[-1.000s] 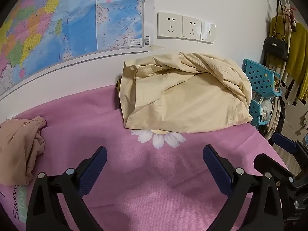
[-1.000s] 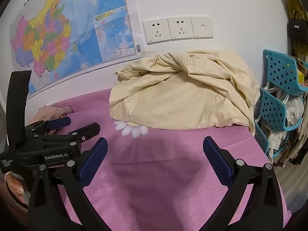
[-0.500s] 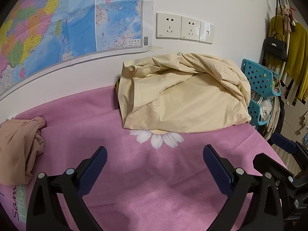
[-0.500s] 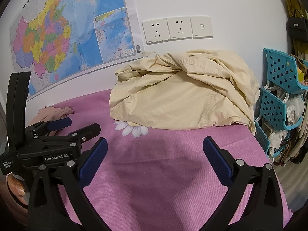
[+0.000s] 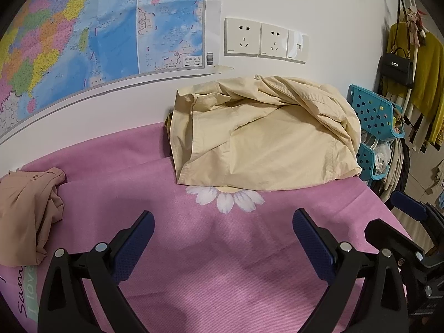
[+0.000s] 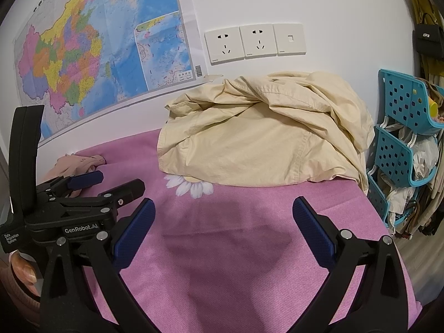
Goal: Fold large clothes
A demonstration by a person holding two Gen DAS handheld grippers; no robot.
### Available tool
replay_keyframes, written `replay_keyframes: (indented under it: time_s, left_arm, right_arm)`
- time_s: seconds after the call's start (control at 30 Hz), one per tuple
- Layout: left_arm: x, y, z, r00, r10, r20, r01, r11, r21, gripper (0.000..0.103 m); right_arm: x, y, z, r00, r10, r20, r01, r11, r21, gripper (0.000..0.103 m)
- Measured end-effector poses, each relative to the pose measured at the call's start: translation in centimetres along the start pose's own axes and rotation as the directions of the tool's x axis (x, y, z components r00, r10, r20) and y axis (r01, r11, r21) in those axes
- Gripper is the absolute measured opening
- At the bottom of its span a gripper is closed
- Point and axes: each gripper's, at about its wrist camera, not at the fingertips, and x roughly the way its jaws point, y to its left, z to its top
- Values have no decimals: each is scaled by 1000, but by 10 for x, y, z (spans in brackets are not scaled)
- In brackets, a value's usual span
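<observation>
A crumpled cream garment (image 5: 263,138) (image 6: 260,138) lies heaped against the wall at the far side of the pink cloth-covered surface (image 5: 194,249) (image 6: 236,249). A second, peach garment (image 5: 25,211) (image 6: 75,166) is bunched at the left edge. My left gripper (image 5: 222,238) stands open over bare pink cloth, well short of the cream garment, with nothing between its blue pads. My right gripper (image 6: 222,227) is open too, also empty and short of the garment. The left gripper (image 6: 83,194) shows at the left of the right wrist view, held by a hand (image 6: 23,269).
A white daisy print (image 5: 226,197) marks the cloth just before the cream garment. A map (image 5: 83,36) and sockets (image 5: 266,40) hang on the wall behind. Teal perforated bins (image 6: 402,144) and hanging clothes with a black bag (image 5: 396,66) crowd the right side.
Both grippers have crept slightly forward toward the cream garment. Their jaws stay open and neither garment has moved.
</observation>
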Motion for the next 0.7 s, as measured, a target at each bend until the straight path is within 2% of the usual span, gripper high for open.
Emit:
replay_keyframes:
  time_s: [0.7]
  left_arm:
    - [1, -2, 1, 1000, -10, -3, 10, 1000, 0, 96]
  right_arm:
    - [-1, -1, 0, 1000, -1, 5, 1, 1000, 0, 98]
